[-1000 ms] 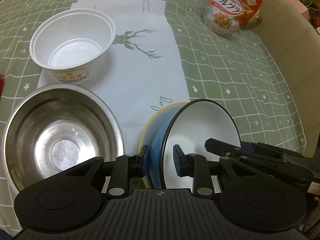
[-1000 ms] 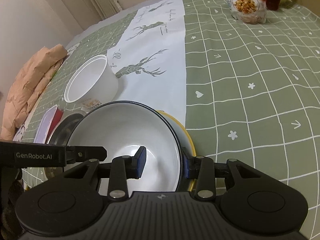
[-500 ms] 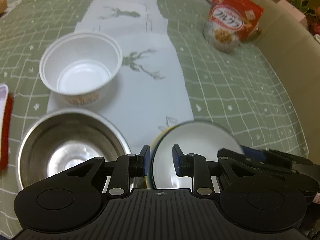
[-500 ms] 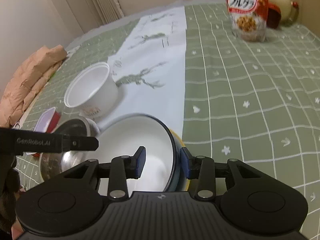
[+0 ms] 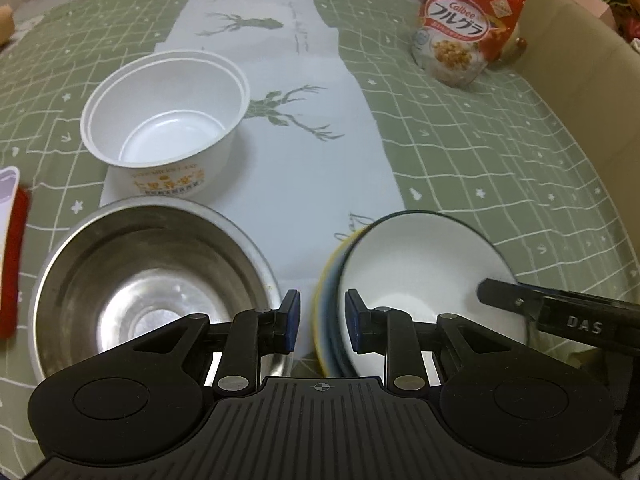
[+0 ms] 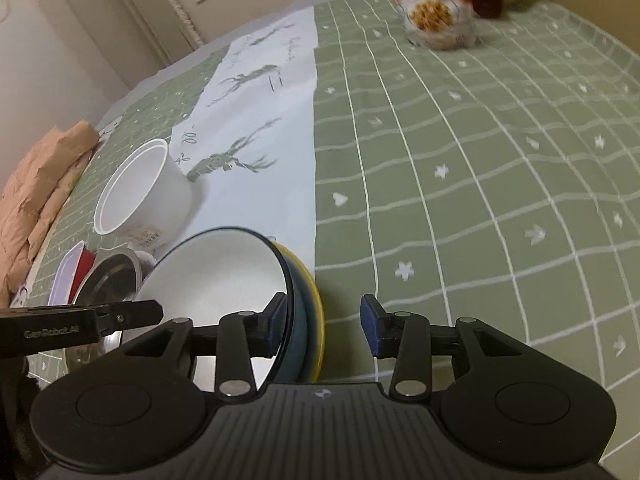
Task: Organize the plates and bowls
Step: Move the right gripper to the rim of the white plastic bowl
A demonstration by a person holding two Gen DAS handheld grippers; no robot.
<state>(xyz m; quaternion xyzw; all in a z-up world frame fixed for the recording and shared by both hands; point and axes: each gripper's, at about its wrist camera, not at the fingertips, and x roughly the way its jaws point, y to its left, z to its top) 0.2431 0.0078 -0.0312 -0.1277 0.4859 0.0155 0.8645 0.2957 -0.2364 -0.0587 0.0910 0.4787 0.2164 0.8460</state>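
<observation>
Stack of bowls [image 5: 424,268] sits on the green checked table [image 5: 500,168] at the edge of the white deer runner [image 5: 304,152]: white bowl with dark rim on top, blue one under it, yellow at the bottom. Left hand-held gripper [image 5: 319,320] straddles the stack's left rim, pads apart, not visibly pressing; released. Right hand-held gripper [image 6: 323,326] straddles the right rim [image 6: 298,308], left pad inside the white bowl, right pad clear of the yellow edge; also released. Steel bowl [image 5: 148,280] just left of the stack. White paper bowl [image 5: 168,116] behind it, partly on the runner. Cereal bag [image 5: 464,28] far back right. Red-and-white item [image 5: 10,248] at left edge, cut off.
</observation>
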